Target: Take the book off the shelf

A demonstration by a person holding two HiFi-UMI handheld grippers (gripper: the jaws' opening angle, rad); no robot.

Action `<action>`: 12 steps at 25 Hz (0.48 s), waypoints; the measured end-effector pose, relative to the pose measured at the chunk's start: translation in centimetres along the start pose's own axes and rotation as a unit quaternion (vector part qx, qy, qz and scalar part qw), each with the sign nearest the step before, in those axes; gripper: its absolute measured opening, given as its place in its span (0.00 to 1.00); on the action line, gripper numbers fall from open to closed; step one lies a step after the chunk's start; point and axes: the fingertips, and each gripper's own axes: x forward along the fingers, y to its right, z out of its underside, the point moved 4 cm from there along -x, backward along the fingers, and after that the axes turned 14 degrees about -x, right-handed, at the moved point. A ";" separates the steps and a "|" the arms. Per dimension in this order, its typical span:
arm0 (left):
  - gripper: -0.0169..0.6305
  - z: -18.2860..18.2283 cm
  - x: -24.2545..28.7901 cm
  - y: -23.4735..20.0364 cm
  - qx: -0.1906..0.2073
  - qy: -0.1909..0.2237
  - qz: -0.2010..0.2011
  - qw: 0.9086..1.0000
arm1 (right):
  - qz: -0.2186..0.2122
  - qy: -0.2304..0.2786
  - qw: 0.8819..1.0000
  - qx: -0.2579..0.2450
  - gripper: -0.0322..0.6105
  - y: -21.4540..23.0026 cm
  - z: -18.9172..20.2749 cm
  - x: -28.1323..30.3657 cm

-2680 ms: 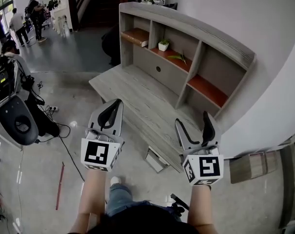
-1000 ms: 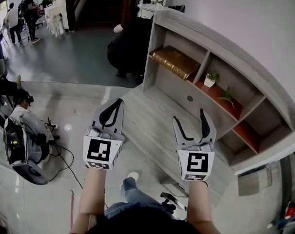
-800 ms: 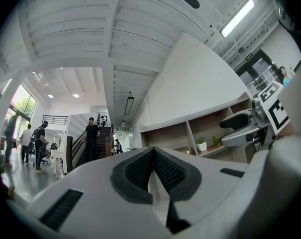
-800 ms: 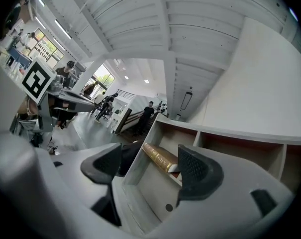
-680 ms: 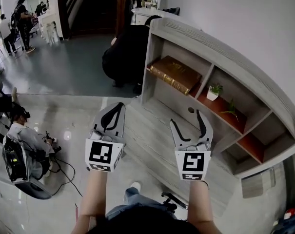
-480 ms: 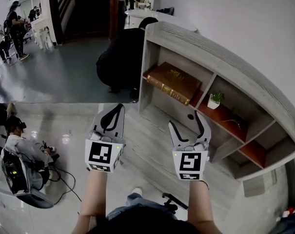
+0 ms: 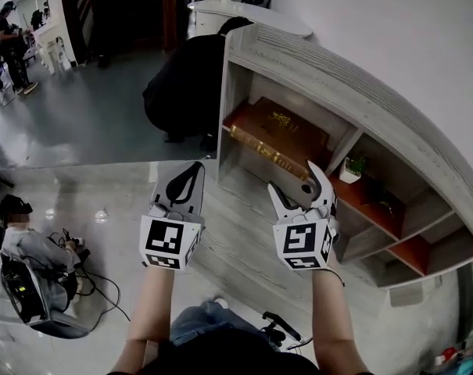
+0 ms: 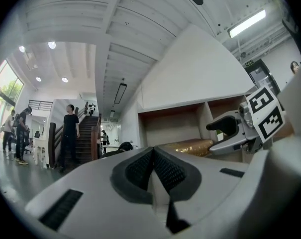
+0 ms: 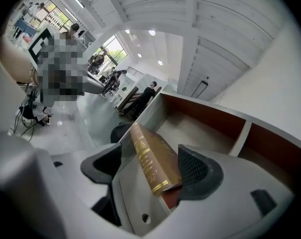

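— Brown cover, gilt spine: in the head view, where does the book lie?
— Flat in the left end compartment of the grey wooden shelf, with its spine turned out towards the person. The near end seems to jut a little past the front edge. I'd judge that overhang gives something to pinch.
— And the two tools?
— The right gripper is held up at the book's near end with its fingers spread wide. The left gripper hangs off to the side, well apart from the book, with its fingers pressed together on nothing. It looks kept out of the way, so the reach is a one-handed job.
— Does the left gripper view agree?
— Yes. Its ribbed fingers meet with no gap and nothing sits between them. Beyond them the book shows in its compartment, and the right gripper is just in front of it.
— And the right gripper view?
— The book's spine end sits between the open fingers, lined up so that closing would catch that end. The right-hand pad is just beside the cover's corner, but I cannot tell whether it touches. The left-hand pad is clearly apart.
— So the grasp isn't made?
— Not yet, I'd say. Closing comes next, and a thin hold on one corner could let a heavy book tilt as it slides out
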 end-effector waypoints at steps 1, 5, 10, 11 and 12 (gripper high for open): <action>0.04 0.3 0.2 -0.1 -0.001 -0.005 0.002 1.000 | -0.005 -0.006 1.000 -0.002 0.62 0.0 0.2 0.4; 0.04 1.4 1.2 -0.1 -0.008 -0.013 0.015 1.000 | -0.013 -0.024 0.999 -0.030 0.62 0.6 0.9 1.4; 0.04 2.2 0.7 -0.9 -0.001 -0.027 0.036 0.999 | -0.018 -0.027 0.998 -0.057 0.62 -0.2 0.1 2.8; 0.04 2.3 0.7 -1.3 0.000 -0.029 0.036 0.999 | -0.019 -0.028 0.997 -0.064 0.62 -0.4 -0.2 3.2; 0.04 2.4 0.7 -1.7 -0.002 -0.032 0.036 0.999 | -0.020 -0.031 0.997 -0.072 0.62 -0.5 -0.4 3.7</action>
